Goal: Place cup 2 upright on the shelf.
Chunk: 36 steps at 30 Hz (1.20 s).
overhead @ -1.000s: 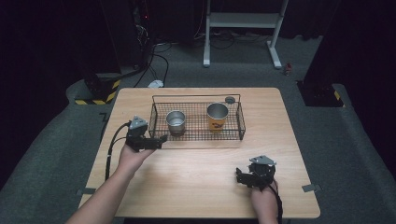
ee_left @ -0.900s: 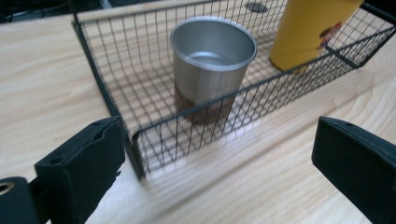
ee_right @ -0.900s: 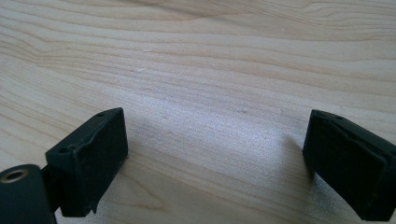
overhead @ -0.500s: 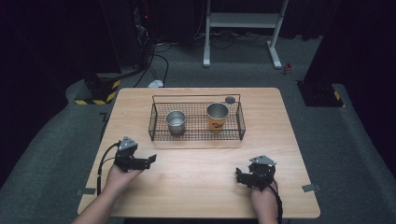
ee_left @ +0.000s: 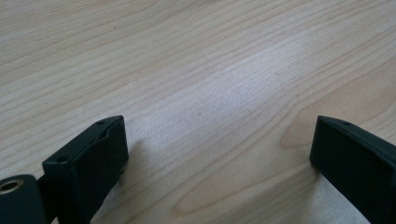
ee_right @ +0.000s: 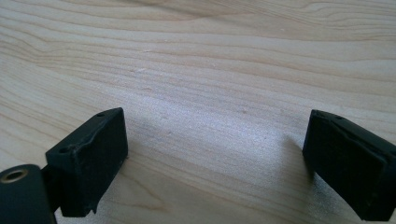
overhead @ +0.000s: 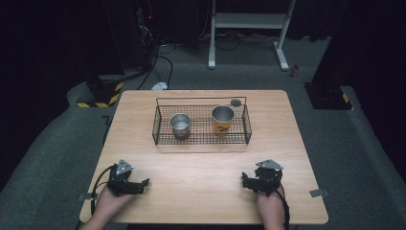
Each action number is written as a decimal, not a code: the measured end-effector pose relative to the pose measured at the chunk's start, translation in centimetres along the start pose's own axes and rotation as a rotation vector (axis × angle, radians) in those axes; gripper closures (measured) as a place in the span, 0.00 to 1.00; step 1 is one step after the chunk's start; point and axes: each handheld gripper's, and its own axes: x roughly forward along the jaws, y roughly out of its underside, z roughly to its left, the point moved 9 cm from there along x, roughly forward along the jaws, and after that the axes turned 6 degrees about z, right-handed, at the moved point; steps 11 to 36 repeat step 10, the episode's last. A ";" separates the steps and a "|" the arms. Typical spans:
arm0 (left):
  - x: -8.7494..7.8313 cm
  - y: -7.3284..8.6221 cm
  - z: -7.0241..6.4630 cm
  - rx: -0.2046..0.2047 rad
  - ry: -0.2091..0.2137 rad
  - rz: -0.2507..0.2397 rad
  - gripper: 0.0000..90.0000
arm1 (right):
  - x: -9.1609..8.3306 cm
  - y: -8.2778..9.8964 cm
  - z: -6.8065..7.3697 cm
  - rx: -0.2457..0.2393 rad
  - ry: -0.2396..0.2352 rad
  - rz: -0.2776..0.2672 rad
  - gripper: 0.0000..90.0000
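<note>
Both grippers rest on the near part of the wooden table, left gripper at the left, right gripper at the right. Each has wide jaws with nothing between them, and the left jaws have just been closing a little. The steel cup and the orange cup stand in the wire basket, far from both.

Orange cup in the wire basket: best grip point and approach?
Judging by its pose, take the orange cup by its rim, from straight above, one jaw inside the open mouth. It stands upright, and the wire basket walls and handle hinder a side approach.
</note>
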 end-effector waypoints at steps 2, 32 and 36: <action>0.0 0.0 0.1 -0.006 -0.016 -0.011 0.04 | 0.0 0.0 0.0 0.001 0.003 0.001 0.08; 0.2 0.0 0.0 -0.032 -0.021 -0.009 0.01 | -0.1 0.0 0.0 0.006 0.008 -0.002 0.08; 0.2 0.0 0.0 -0.032 -0.021 -0.009 0.01 | -0.1 0.0 0.0 0.006 0.008 -0.002 0.08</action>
